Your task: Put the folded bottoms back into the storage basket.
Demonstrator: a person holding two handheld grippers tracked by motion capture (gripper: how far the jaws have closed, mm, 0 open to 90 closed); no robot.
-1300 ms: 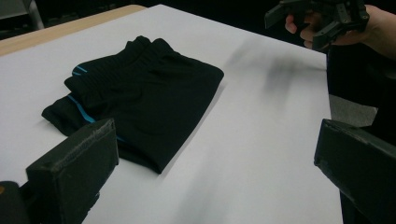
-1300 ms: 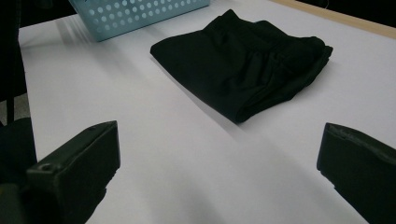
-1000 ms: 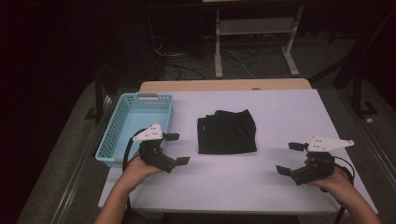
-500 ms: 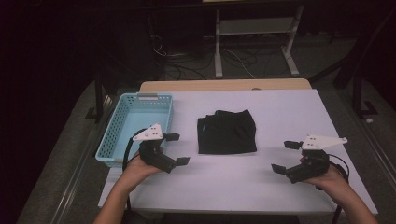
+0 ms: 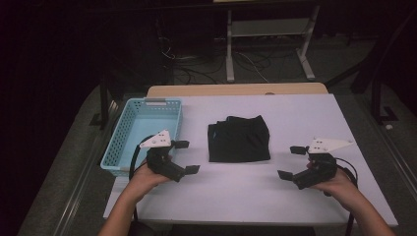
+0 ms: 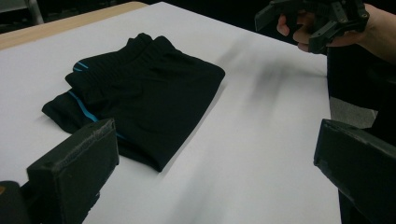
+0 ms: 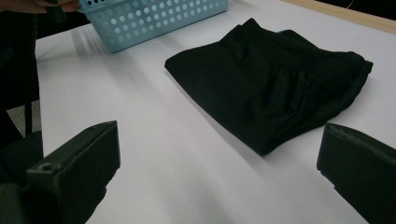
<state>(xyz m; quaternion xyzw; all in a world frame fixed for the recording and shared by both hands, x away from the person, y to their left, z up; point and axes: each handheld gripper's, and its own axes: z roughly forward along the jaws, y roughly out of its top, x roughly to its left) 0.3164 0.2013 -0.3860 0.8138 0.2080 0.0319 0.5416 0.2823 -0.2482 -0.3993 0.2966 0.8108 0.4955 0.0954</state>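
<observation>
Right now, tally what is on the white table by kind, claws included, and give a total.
Folded black shorts: 1
Blue perforated basket: 1
Hand-held claws, jaws apart: 2, the left claw and the right claw
Total: 4

Bare table (image 5: 295, 118) around folded shorts (image 5: 238, 139)

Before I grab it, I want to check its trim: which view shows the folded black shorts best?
The left gripper view: the folded black shorts show blue trim. The right gripper view shows plain black; the high view, small.
</observation>
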